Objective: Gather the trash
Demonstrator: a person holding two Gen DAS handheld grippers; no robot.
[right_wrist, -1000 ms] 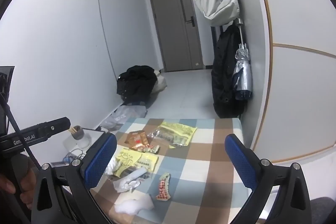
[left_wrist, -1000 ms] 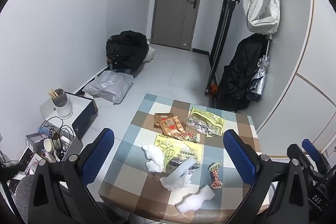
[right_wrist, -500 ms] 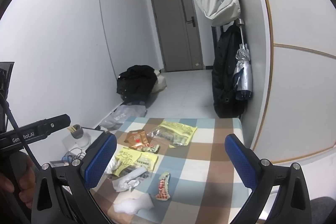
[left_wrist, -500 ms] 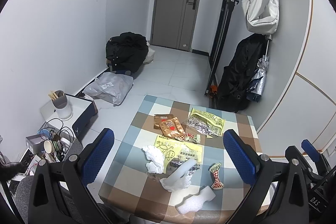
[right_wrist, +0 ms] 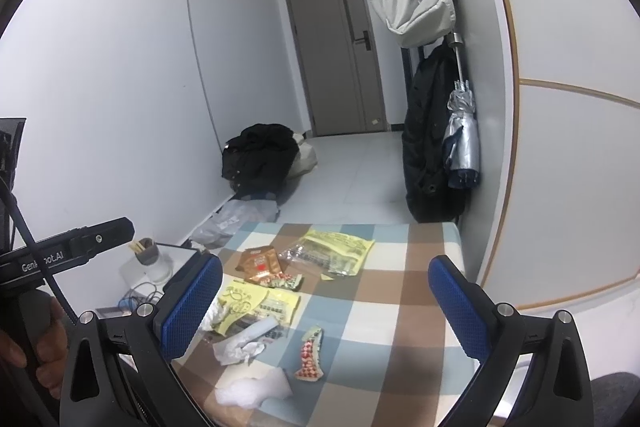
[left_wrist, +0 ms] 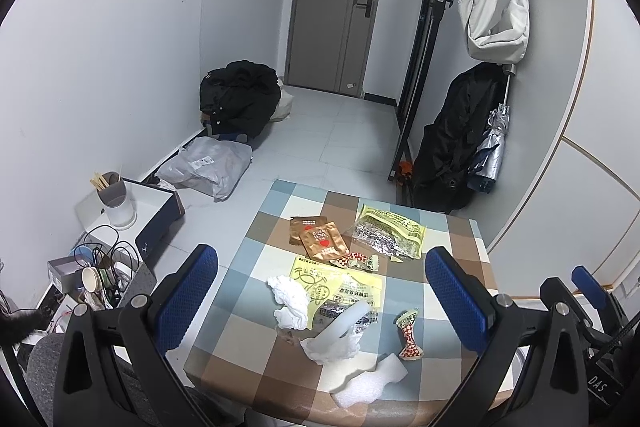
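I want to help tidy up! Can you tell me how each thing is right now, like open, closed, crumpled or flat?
left gripper: open, holding nothing
right gripper: open, holding nothing
door: closed
umbrella: folded, hanging
white bag: hanging on the wall
white tissue: crumpled
red checked wrapper: twisted, lying on the table
brown packets: flat, overlapping

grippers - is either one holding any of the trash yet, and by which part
Nothing is held. The left gripper and right gripper are both open above the table; the wrappers all lie loose on it.

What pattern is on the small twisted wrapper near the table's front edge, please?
Red-and-white checks on the twisted wrapper, clearest in the left wrist view.
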